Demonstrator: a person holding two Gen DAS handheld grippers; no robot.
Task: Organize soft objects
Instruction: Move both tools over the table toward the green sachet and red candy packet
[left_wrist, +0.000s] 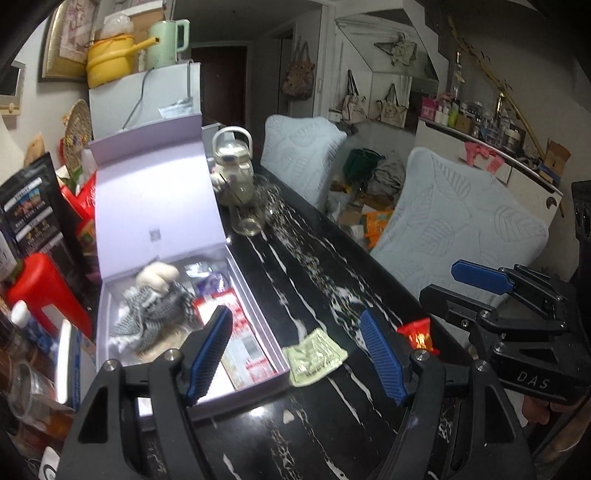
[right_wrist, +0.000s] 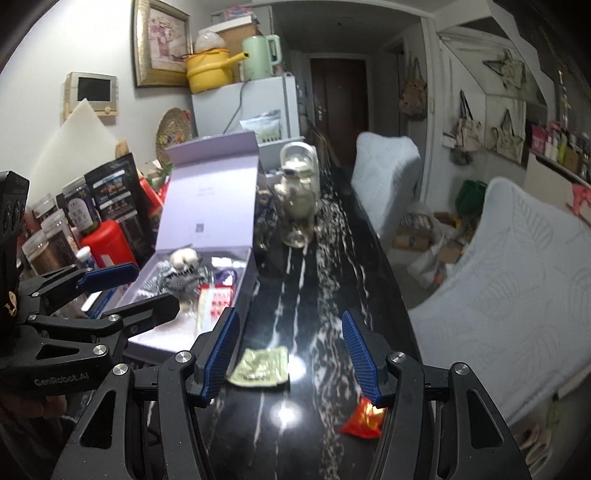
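Though half-hidden leftward, red packet (right_wrist: 362, 421) whole.

A black marble-patterned table (right_wrist: 295, 443) stretches ahead of the jaws. Far beyond them stands a cream water bottle (right_wrist: 299, 184), behind a glass cup (left_wrist: 255, 218). Left of the jaws, a red stool (left_wrist: 40, 291); right, pale blue cushions (left_wrist: 461, 229).

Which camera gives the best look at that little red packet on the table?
The right wrist view: the red packet lies nearly whole on the black table, just under one finger. The left wrist view shows it farther off and partly hidden behind a finger of the tongs.
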